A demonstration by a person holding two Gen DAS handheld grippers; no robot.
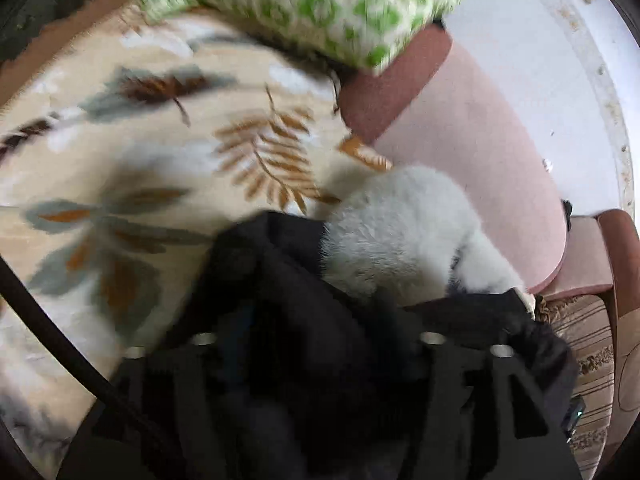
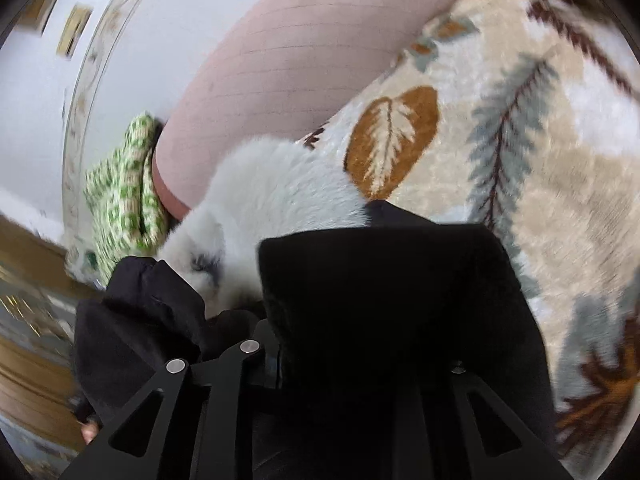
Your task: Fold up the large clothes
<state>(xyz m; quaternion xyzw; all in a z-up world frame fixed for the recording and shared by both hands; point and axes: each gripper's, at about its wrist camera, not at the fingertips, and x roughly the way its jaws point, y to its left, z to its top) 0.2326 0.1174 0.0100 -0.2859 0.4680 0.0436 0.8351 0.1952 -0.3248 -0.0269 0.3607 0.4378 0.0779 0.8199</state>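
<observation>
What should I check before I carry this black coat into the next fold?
1. Left tongs gripping the black coat: cannot tell; fabric hides the tips.
2. Right tongs gripping the coat: cannot tell; cloth drapes over them.
3. White fur trim free of the tongs: ok, it lies ahead of both.
4. Leaf-patterned blanket open for laying down: ok, bare in the left view.
5. Green pillow clear of the coat: ok, at the far end.
6. Image sharpness: not ok, both views are motion-blurred.
</observation>
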